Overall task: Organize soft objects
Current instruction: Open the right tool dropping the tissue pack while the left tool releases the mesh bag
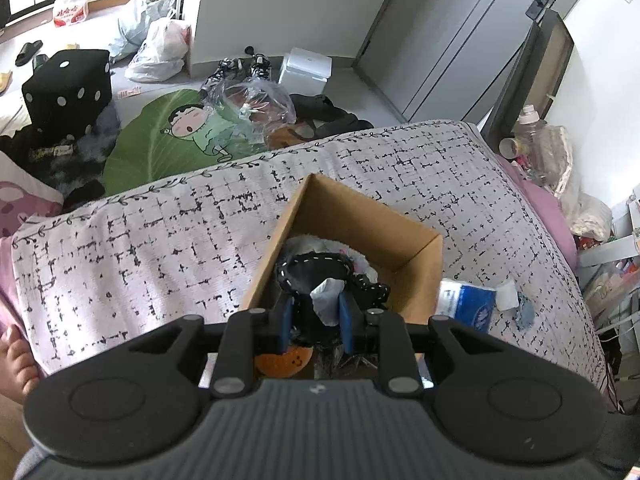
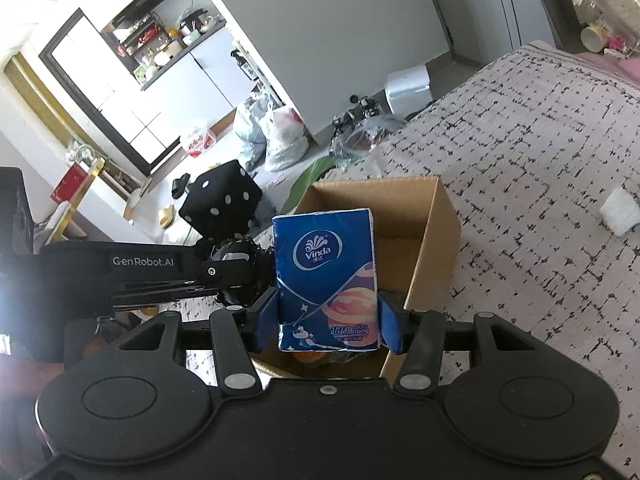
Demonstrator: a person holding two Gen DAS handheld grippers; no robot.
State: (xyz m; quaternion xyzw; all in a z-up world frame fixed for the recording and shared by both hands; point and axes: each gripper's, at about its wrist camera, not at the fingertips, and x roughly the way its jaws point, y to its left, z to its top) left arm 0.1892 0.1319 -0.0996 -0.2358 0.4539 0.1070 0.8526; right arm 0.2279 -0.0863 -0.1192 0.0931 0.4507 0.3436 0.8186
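Holding a blue tissue pack [image 2: 328, 280] upright, the right gripper [image 2: 329, 326] had its jaws about half open, one blue pad against each long side of the pack near its lower end. The pack's long axis ran straight out along the fingers. Directly past and below it stood the open cardboard box [image 2: 436, 216] on the bed [image 2: 520, 160], so the pack hung over the box's near end, above something orange [image 2: 308, 356] already inside. The drop seemed to need only a wider opening, perhaps a short push forward to clear the near wall.

The left gripper [image 1: 314, 314], seen from the right as a black body at the box's left side, pointed steeply down into the box. Its jaws were nearly shut on a black fabric piece with white stitching [image 1: 320, 268]; a grey-white tag or scrap [image 1: 328, 300] showed between the pads. That fabric lay on pale soft things [image 1: 320, 246] deeper in the box. Both hands were at the box; the left sat lower and further in.

From the left view, the pack [image 1: 466, 300] showed just beyond the box's right wall. A loose white tissue [image 2: 620, 210] lay on the bed well to the right of the box, still unsorted.

Farther out: a black dice cushion [image 1: 66, 92] and bags [image 1: 160, 52] on the floor.
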